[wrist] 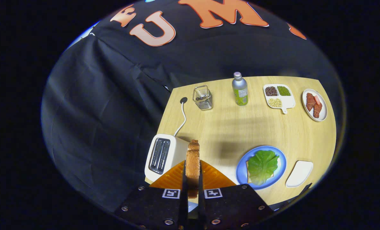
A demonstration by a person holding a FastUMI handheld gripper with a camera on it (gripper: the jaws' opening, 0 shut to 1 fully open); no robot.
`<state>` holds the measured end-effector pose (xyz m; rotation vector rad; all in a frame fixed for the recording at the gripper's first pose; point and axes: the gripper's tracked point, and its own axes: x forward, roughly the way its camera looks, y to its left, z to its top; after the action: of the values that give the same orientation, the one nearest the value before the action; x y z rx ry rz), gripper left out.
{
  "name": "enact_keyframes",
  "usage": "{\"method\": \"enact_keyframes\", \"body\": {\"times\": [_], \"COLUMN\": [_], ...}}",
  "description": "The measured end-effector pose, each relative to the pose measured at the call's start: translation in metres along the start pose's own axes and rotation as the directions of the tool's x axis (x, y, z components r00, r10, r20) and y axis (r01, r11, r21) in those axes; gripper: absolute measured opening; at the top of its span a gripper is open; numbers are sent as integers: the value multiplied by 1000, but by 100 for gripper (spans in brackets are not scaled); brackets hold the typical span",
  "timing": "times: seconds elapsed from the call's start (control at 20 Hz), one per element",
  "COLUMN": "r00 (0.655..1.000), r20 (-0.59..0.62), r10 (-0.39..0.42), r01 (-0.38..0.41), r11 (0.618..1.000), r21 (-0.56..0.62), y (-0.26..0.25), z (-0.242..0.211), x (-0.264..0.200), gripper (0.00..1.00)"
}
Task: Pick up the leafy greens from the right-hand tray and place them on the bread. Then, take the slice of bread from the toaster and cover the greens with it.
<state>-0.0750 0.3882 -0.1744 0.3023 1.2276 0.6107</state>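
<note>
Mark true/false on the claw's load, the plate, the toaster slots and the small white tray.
1. The claw is shut on the bread slice. True.
2. The leafy greens lie on bread on the blue plate. True.
3. The toaster has a slice in a slot. False: both slots look empty.
4. The small white tray beside the plate holds greens. False: it is bare.

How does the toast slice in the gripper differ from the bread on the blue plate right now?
The brown toast slice stands on edge, clamped between the fingers of the gripper; the pale bread slice lies flat on the round blue plate. The toast is bare; the plate's bread is mostly hidden under a green lettuce leaf. The toast hangs above the wooden table, beside the white toaster.
</note>
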Motion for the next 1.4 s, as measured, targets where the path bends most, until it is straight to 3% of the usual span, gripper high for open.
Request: {"method": "enact_keyframes", "body": {"times": [0.55, 0.9, 1.3, 1.4], "r00": [1000, 997, 994, 995], "r20": [-9, -12, -39, -66], "r10": [16, 70, 103, 75], "r01": [-15, -67, -95, -63], "r11": [994, 983, 981, 984], "r21": [110, 170, 169, 169], "y": [-100, -150, -191, -209], "z": [-43, -68, -90, -100], "x": [15, 39, 68, 79], "gripper": [13, 15, 15, 15]}}
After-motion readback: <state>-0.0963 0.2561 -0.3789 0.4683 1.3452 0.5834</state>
